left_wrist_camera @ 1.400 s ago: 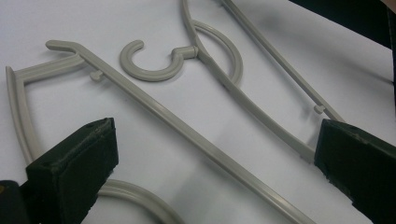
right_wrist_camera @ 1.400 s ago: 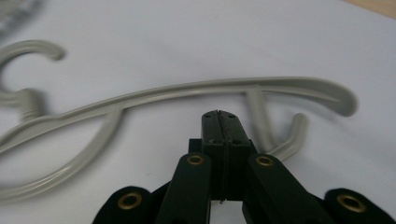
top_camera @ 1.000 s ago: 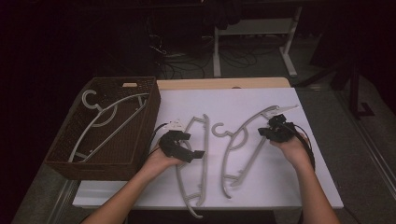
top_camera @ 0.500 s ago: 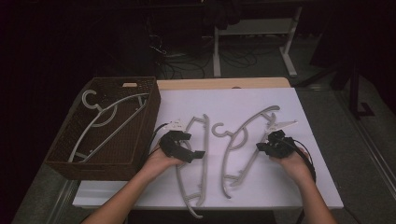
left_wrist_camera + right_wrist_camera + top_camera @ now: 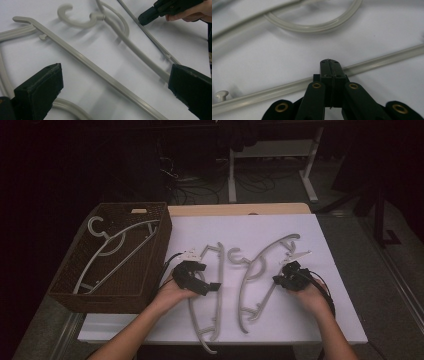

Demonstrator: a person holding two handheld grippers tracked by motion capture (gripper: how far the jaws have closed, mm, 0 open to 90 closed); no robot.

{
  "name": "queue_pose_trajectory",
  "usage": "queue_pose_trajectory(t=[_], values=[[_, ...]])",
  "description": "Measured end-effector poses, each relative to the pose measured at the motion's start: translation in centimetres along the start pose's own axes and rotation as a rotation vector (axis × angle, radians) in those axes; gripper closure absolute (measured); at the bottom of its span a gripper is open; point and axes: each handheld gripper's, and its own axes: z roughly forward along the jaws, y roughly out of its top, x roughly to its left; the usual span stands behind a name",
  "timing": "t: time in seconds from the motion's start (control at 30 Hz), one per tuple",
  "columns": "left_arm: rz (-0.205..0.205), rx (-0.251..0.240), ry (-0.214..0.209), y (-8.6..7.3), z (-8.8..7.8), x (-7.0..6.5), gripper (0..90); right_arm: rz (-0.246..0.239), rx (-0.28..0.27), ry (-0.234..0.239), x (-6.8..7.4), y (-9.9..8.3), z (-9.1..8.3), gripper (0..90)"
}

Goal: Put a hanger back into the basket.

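Note:
Two grey plastic hangers lie side by side on the white table (image 5: 330, 320). My left gripper (image 5: 209, 276) hovers over the left hanger (image 5: 219, 270). Its jaws stand wide open in the left gripper view (image 5: 115, 85), with that hanger's straight bar (image 5: 100, 72) running between them, untouched. The right hanger (image 5: 260, 265) shows its hook (image 5: 72, 21) farther off. My right gripper (image 5: 276, 280) is shut, its tip (image 5: 329, 65) just over the right hanger's thin straight bar (image 5: 274, 90), nothing between the pads. It also appears shut in the left gripper view (image 5: 143, 20).
A dark wicker basket (image 5: 150, 270) stands at the table's left side and holds a third grey hanger (image 5: 107, 250). A wooden strip (image 5: 240, 210) edges the table's far side. Beyond it are desk legs (image 5: 310, 170) and cables on a dark floor.
My right gripper has moved down and toward me, from the right hanger's upper arm to its thin straight bar. The left gripper and both hangers have stayed put.

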Motion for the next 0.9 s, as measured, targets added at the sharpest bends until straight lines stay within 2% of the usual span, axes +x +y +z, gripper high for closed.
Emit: queue_pose_trajectory(t=[0.2,0.37,0.53,0.63,0.77,0.9], values=[[0.011,0.024,-0.036,0.6,1.6,-0.8,0.0,0.004,0.005,0.002,0.0,0.0,0.0,89.2],[0.023,0.076,-0.085,1.3,4.6,-1.9,0.1,0.002,0.007,0.006,-0.1,0.0,0.0,89.3],[0.016,0.121,-0.116,1.9,7.0,-2.3,0.1,0.000,0.005,0.008,-0.1,0.0,0.1,89.3],[0.013,0.138,-0.127,2.2,8.2,-2.5,0.2,-0.004,0.006,0.006,-0.1,0.0,0.1,89.3],[0.012,0.155,-0.138,2.4,9.5,-2.7,4.6,-0.006,0.008,0.006,-0.1,0.0,0.1,89.3],[0.007,0.157,-0.139,2.5,10.1,-2.8,6.8,-0.005,0.006,0.010,-0.1,0.0,0.1,89.3]])
